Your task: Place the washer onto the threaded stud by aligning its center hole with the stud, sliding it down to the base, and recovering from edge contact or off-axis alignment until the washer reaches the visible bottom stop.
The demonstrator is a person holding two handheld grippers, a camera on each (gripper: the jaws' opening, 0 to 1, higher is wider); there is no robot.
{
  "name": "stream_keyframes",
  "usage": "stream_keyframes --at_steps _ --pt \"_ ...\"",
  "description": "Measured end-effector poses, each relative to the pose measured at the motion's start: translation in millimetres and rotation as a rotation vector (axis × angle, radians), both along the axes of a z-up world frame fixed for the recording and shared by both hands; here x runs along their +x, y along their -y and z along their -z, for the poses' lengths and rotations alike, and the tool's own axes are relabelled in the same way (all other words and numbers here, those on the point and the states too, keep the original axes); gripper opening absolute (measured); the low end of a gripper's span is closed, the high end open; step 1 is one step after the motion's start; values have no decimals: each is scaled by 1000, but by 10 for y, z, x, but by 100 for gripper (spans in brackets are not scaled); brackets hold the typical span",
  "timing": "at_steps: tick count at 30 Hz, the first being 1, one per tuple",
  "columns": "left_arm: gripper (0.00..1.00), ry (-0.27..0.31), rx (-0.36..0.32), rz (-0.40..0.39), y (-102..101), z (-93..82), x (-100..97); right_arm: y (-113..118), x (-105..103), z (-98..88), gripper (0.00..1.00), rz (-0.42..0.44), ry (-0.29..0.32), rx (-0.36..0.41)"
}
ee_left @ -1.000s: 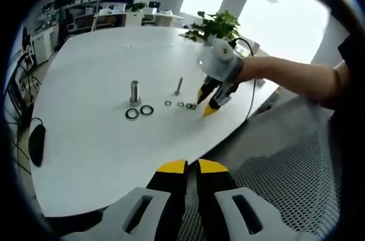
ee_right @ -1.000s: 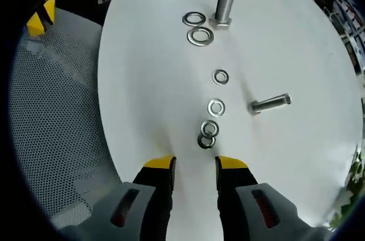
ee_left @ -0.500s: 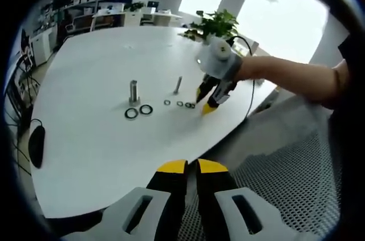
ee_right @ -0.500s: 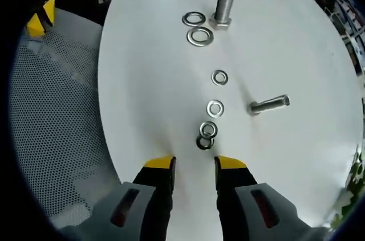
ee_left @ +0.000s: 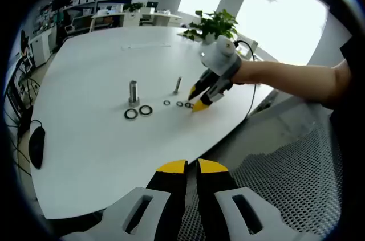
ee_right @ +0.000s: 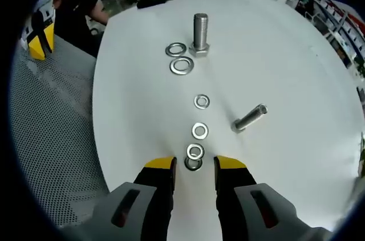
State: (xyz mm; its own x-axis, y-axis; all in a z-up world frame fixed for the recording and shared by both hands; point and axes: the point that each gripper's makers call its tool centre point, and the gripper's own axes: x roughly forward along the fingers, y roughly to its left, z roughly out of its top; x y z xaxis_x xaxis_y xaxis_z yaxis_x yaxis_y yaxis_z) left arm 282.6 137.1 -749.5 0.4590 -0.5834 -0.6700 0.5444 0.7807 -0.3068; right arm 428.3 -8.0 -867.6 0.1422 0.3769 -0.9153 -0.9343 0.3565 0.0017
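On the white round bench (ee_right: 296, 70) the right gripper (ee_right: 194, 168) has its yellow-tipped black fingers (ee_right: 161, 167) spread, one on each side of a small dark steel washer (ee_right: 193, 164) lying flat on the bench top — the washer sits in the gap, and whether either finger touches it cannot be told. Just beyond it, nearly touching, lies a second small silver washer (ee_right: 195, 151), then a third (ee_right: 199, 131) and a fourth (ee_right: 201, 102) in a loose row running away from the fingers.

To the right of that row stands the thin threaded steel stud (ee_right: 249, 118), leaning across the right gripper view, with no washer on it. Farther off is a thick upright steel bolt (ee_right: 200, 34) on its hexagonal head, with two large flat silver washers (ee_right: 181, 65) beside its base.

In the left gripper view the right gripper (ee_left: 198, 99) is held by a person's hand (ee_left: 242, 70), tips down at the near end of the washer row, close to the thin stud (ee_left: 178, 85). The left gripper (ee_left: 191, 168) hangs over the bench edge, well apart from the parts — its fingers pressed nearly together, holding nothing. A potted green plant (ee_left: 215, 24) stands at the far side.
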Motion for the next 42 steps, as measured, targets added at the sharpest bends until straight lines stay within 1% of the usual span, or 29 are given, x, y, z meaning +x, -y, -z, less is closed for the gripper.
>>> stream_keyframes --at_steps 6,10,13,18,21,22,25,27,29,32,36,39,42 --pt "3 0 0 1 0 0 3 -60 13 -1 26 -5 9 15" --pt "3 -2 0 2 -2 2 5 -60 25 -1 24 1 9 13" --pt "3 -4 2 4 -2 5 5 -46 41 1 18 3 9 5" --pt "3 -4 3 4 -3 6 3 -40 45 3 15 3 9 3" --pt "3 -4 2 2 -4 5 2 -32 48 12 6 -15 19 -10" --pt "3 -4 2 2 -4 5 2 -32 50 10 6 -17 22 -11" --pt "3 -5 2 0 -5 7 -1 -35 47 6 7 -9 14 -9" --pt "3 -6 3 -3 -9 8 0 -42 30 6 9 -9 -1 0" --pt "3 -6 2 -5 -11 8 1 -55 28 1 12 -9 -1 8" --pt "3 -6 3 -3 -9 9 2 -102 40 -5 16 -5 8 33" --pt "3 -7 3 -3 -7 10 3 -133 55 -6 17 -4 20 40" --pt "3 -11 5 -7 -12 14 0 -173 72 -10 18 13 28 64" --pt "3 -14 8 -8 -18 18 -5 -174 73 -13 18 4 32 61"
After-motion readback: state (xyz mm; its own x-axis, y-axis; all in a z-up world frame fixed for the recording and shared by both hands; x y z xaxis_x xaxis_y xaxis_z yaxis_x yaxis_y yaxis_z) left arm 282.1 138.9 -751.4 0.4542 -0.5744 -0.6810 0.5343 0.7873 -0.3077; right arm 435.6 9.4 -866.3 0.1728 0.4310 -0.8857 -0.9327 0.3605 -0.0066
